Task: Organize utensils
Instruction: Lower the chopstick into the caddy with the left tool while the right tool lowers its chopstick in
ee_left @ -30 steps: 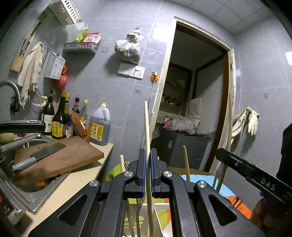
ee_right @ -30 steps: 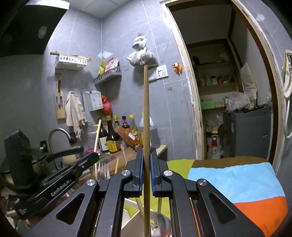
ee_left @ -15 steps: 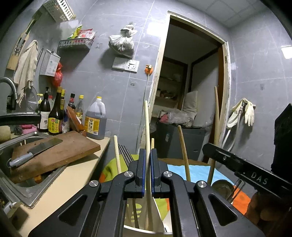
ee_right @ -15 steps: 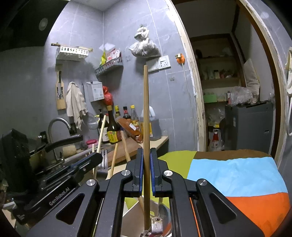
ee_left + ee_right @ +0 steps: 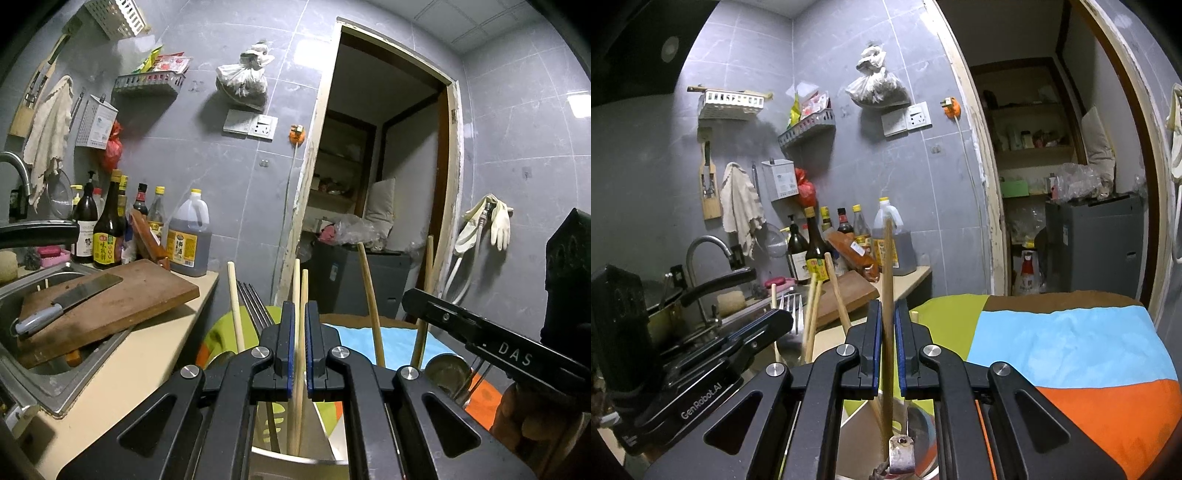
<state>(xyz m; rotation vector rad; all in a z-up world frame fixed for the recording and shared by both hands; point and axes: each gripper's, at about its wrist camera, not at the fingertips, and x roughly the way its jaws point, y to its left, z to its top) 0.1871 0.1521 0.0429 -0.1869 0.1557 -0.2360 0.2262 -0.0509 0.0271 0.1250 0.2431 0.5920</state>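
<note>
Between left fingers (image 5: 288, 343): 2 chopsticks (image 5: 300, 295); narrow gap.

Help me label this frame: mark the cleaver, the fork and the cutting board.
cleaver (image 5: 83, 293), left wrist view, on the flat of the blade.
fork (image 5: 251, 302), left wrist view, on the tines.
cutting board (image 5: 144, 291), left wrist view, on its bare top face.

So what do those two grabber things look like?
Both are black. The left gripper and right gripper each have two flat jaws lined with blue pads, on angular arms with round silver bolts. White letters say "GenRobot.AI" on the left one and "DAS" on the right one.
</note>
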